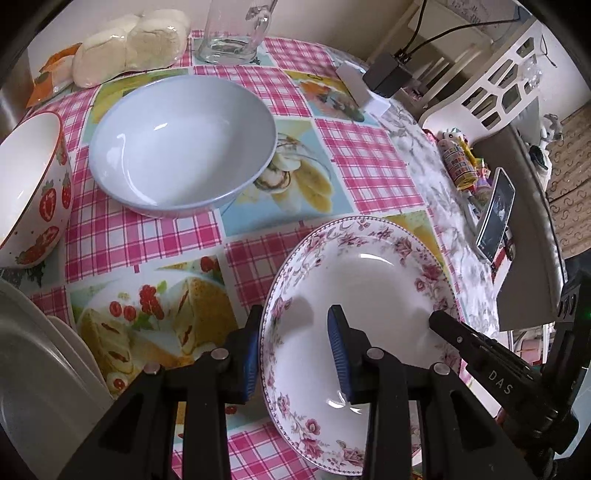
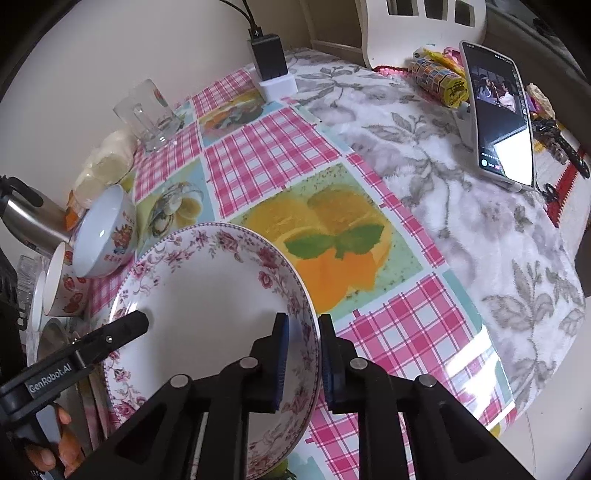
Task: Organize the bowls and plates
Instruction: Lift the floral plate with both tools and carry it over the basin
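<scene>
A white deep plate with a pink floral rim (image 1: 369, 280) sits low on the checked tablecloth (image 1: 365, 162). My left gripper (image 1: 295, 354) straddles its left rim, jaws wide apart, one pad outside and one inside. The plate also shows in the right wrist view (image 2: 207, 288). My right gripper (image 2: 303, 362) is closed on its right rim. A pale blue bowl (image 1: 181, 144) stands behind the plate. A strawberry bowl (image 1: 33, 188) is at the left.
Grey plates (image 1: 33, 369) are stacked at the lower left. A glass mug (image 1: 232, 33) and wrapped buns (image 1: 129, 48) stand at the back. A phone (image 2: 498, 114), a charger (image 2: 271, 62) and snacks (image 2: 439, 77) lie on the right side. A steel kettle (image 2: 29, 218) is at the left.
</scene>
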{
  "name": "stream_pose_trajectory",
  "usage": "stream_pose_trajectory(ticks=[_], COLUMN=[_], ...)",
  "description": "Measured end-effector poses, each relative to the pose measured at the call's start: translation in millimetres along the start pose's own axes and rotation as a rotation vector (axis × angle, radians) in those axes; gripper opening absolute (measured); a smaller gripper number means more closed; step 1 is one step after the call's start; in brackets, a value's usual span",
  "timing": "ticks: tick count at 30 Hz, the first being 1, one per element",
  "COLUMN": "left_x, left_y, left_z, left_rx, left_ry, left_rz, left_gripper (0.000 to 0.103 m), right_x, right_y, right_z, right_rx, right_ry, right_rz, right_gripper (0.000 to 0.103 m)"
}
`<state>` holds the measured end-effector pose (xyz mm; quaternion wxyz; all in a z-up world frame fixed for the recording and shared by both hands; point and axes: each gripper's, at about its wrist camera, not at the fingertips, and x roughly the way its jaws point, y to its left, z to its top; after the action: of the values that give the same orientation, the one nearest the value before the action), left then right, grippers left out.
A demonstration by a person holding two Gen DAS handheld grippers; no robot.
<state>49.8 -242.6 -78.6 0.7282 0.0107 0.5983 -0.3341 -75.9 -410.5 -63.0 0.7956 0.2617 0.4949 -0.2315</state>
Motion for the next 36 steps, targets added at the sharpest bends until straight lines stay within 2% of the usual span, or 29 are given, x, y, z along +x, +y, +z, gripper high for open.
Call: stream_pose_trajectory(ticks=[13, 22, 36], left_x=[-47.0, -84.1, -119.7], left_y=[-11.4, 0.6, 52.3], left_z=[5.0, -1.9, -25.9], left_rx=[0.034, 0.028, -0.082], left_ry=[-0.106, -0.18, -0.216], left_rz=[-0.061, -0.048, -0.049], left_gripper=[0.036, 0.036, 0.036], right_x=[-39.5, -61.8, -67.6], right_y=[1.6, 25.1, 77.6], right_z=[3.4, -0.5, -15.4], right_rx=[0.006, -0.037, -0.153], right_ry=[-0.125, -0.191, -0.189], right_rz=[0.031, 0.091, 0.147], right_gripper=[0.017, 0.017, 0.017])
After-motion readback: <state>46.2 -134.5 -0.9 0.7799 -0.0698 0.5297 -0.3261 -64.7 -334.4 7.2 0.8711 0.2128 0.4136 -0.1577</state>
